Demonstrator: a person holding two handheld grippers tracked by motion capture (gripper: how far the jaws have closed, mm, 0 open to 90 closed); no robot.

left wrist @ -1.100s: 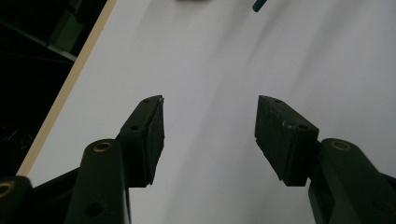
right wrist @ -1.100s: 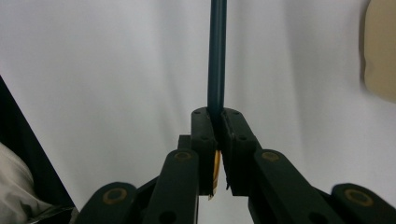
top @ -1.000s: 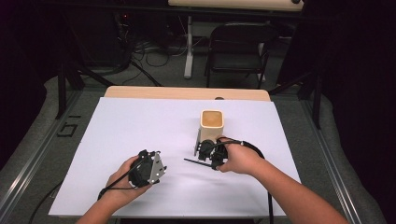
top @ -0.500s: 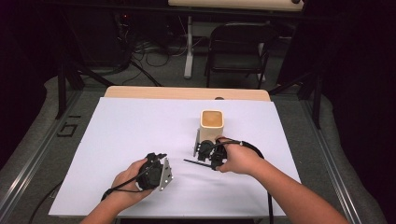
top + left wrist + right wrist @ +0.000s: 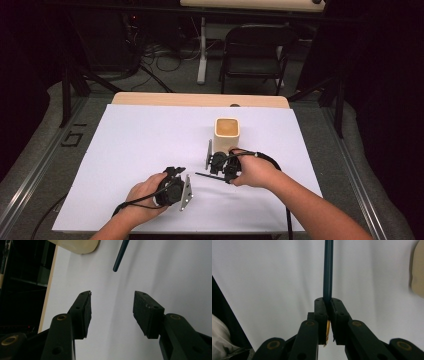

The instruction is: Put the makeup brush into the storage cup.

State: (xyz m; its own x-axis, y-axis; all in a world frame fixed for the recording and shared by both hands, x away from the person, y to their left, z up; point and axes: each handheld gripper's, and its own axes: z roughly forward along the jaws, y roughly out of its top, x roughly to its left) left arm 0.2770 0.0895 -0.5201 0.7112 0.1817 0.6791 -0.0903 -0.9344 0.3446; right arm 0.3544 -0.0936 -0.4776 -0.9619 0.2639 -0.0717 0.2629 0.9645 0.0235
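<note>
— What's lying around you, biggest first?

— You're working over the white sheet (image 5: 140,150) that is covering the table (image 5: 200,99), with a black folding chair (image 5: 255,55) standing beyond its far edge. On the sheet, the cream square cup (image 5: 227,131) is sitting upright just past your right gripper (image 5: 212,165), and its rounded corner (image 5: 75,246) is showing in the left gripper view.

— And the pencil?

— Your right gripper (image 5: 328,312) is clamping the dark pencil (image 5: 328,270); the jaws are squeezed tight on it, and it is sticking out leftward, low over the sheet (image 5: 210,176).

— Left side?

— Your left gripper (image 5: 112,312) is hovering near the front edge, jaws about half apart and just having been narrowing, with nothing between them. The pencil's free tip (image 5: 119,257) is lying ahead of them, bare sheet between.
</note>
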